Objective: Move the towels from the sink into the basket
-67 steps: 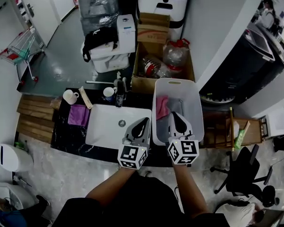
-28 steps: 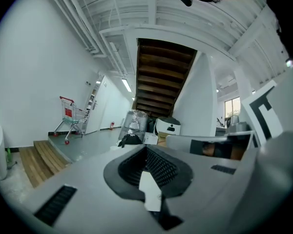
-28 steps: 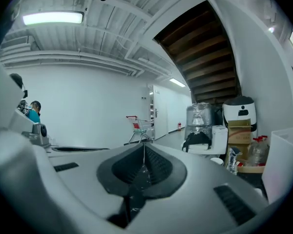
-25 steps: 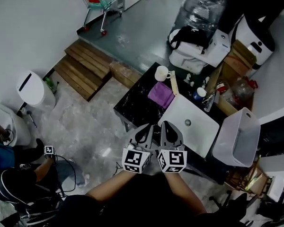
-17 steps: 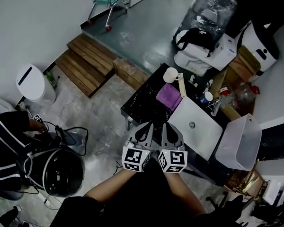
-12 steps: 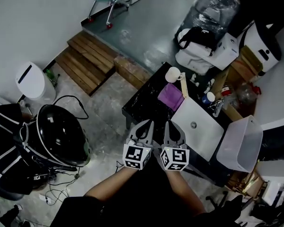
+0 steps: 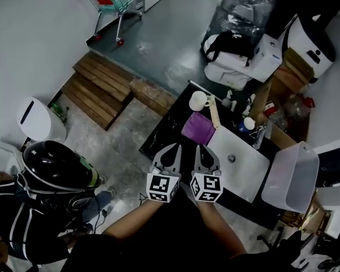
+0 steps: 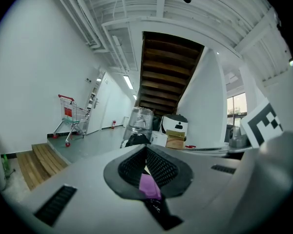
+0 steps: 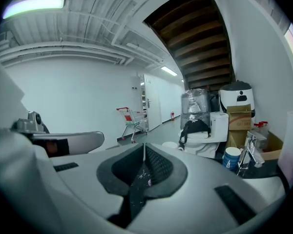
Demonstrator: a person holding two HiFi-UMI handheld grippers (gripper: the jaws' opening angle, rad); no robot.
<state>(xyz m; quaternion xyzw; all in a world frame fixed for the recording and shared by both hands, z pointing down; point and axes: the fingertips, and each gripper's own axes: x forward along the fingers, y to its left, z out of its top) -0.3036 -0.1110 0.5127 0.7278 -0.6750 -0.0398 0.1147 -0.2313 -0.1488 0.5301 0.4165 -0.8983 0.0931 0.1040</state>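
Head view: left gripper (image 7: 171,151) and right gripper (image 7: 203,151) sit side by side at the near edge of the black counter (image 7: 167,130). Both are pinched together and hold nothing. Purple in the left one's gap reads as cloth beyond, not a catch. A purple towel (image 7: 198,128) lies flat just ahead of the tips and slightly right, its long side running away from them. The right gripper is nearer. The white sink (image 7: 246,171), right of the right gripper, looks bare. The basket (image 7: 289,177) stands farther right, its contents unseen. Likely a short forward reach, right side leading.
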